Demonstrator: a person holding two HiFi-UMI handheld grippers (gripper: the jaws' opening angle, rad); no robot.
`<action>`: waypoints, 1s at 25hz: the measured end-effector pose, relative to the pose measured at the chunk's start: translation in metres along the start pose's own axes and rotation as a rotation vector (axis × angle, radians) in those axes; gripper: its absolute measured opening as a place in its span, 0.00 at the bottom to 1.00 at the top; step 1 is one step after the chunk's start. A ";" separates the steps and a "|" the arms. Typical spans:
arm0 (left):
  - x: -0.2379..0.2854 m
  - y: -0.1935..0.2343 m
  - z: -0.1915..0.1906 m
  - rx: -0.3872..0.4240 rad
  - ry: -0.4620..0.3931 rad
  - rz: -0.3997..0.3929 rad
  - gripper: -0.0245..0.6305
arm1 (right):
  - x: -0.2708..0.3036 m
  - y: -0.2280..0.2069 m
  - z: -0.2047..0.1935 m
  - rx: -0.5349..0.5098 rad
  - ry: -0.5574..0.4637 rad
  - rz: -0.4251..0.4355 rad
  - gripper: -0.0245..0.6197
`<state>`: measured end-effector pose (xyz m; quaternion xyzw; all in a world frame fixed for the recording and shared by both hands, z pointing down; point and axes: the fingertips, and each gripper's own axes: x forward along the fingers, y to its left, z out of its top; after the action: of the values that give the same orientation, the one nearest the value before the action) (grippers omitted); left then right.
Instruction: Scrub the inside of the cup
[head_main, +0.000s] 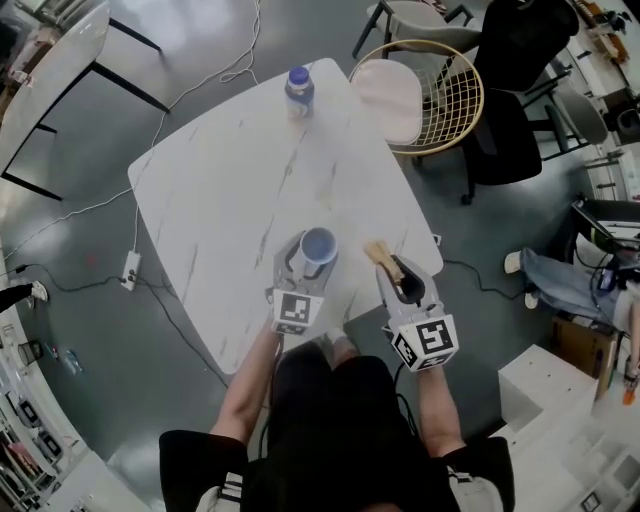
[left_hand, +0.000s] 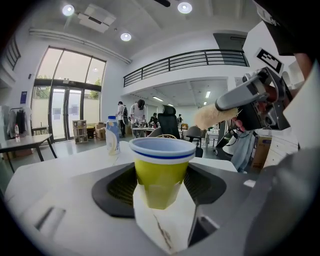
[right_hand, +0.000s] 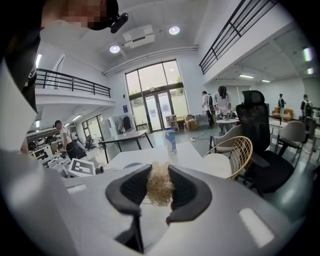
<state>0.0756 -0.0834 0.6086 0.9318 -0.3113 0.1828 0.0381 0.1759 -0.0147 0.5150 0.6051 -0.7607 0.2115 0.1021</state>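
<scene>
- The cup (head_main: 319, 246), yellow with a blue band under its pale rim, stands upright above the near part of the white marbled table (head_main: 220, 190); I cannot tell whether its base rests on the top.
- The left gripper (left_hand: 161, 184) has it: the jaws stand wide, one dark pad pressed to each side of the cup.
- Just to the right, apart from the cup, the right gripper (right_hand: 159, 190) is clamped on a straw-coloured fibrous scrubber (head_main: 378, 253), whose tuft pokes out beyond the jaws.
- At the table's far edge stands a blue-capped bottle (head_main: 299, 90).
- A wicker chair (head_main: 440, 95) with a pale cushion sits beside that corner.
</scene>
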 end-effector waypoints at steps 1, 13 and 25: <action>0.004 0.000 -0.007 -0.006 0.009 -0.002 0.50 | 0.001 -0.002 -0.003 0.003 0.005 -0.003 0.20; 0.052 0.004 -0.046 -0.042 0.052 -0.018 0.50 | 0.010 -0.033 -0.030 0.045 0.054 -0.024 0.20; 0.074 0.006 -0.053 -0.052 0.066 -0.006 0.50 | 0.013 -0.052 -0.044 0.063 0.076 -0.021 0.20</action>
<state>0.1099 -0.1205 0.6848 0.9249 -0.3115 0.2053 0.0733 0.2185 -0.0155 0.5698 0.6075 -0.7430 0.2570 0.1139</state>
